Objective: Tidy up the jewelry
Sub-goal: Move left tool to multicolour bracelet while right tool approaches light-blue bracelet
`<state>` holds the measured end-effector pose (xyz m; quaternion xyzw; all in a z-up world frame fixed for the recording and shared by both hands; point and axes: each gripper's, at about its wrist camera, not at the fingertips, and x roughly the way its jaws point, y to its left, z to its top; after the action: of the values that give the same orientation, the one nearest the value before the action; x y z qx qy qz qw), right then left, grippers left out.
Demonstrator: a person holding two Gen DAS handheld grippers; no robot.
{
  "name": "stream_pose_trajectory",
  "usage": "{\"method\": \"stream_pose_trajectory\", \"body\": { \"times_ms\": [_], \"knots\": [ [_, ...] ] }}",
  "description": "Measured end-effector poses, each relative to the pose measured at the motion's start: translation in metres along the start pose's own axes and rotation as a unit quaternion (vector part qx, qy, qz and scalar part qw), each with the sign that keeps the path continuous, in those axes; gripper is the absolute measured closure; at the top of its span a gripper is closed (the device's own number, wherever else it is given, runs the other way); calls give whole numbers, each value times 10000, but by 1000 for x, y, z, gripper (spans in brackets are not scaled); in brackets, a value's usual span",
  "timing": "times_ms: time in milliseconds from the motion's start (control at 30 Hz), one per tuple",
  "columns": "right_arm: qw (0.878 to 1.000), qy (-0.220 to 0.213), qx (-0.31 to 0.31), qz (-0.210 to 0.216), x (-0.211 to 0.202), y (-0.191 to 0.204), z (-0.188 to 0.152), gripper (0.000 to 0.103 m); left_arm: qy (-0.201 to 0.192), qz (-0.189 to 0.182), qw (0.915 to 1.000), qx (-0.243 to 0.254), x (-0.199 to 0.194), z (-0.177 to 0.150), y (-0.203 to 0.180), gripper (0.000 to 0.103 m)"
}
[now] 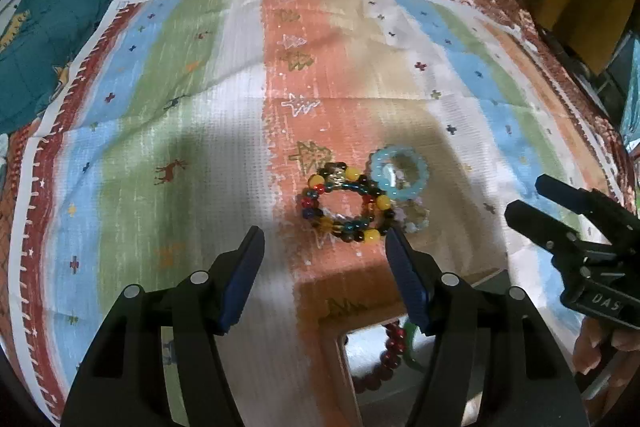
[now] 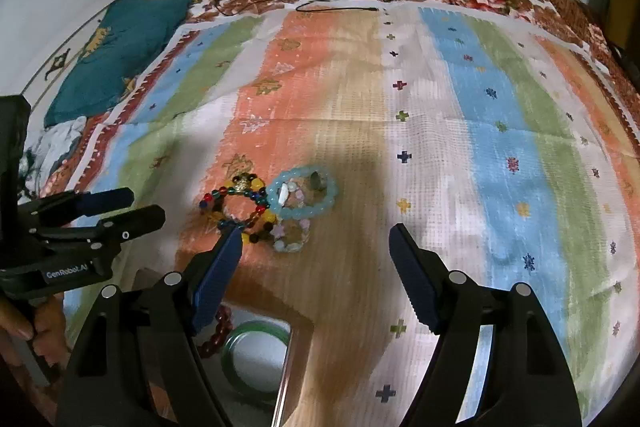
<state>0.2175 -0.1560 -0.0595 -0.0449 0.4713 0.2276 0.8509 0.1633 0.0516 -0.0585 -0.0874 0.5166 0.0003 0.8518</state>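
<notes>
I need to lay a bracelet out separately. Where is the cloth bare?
Bare: the blue and green stripes right of the light blue bead bracelet. Crowded: the multicoloured bead bracelet touching it, above the wooden box.

Left gripper (image 1: pixel 324 241), jaws standing apart and gripping nothing, is hovering over a striped cloth (image 1: pixel 192 115). A multicoloured bead bracelet (image 1: pixel 346 205) is lying just beyond its fingertips, touching a pale blue bracelet (image 1: pixel 398 169) at two o'clock. Right gripper (image 1: pixel 524 197) is entering at three o'clock.
</notes>
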Motion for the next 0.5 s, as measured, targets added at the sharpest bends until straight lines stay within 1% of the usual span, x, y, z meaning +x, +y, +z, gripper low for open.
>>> {"method": "stream_pose_trajectory", "body": {
  "times_ms": [167, 500],
  "knots": [
    [10000, 86, -1, -2, 12, -1, 6, 27, 132, -11, 9999, -43, 15, 7, 5, 40],
    [9996, 268, -69, 30, 35, 1, 14, 27, 286, -43, 9996, -69, 31, 15, 7, 40]
  ]
}}
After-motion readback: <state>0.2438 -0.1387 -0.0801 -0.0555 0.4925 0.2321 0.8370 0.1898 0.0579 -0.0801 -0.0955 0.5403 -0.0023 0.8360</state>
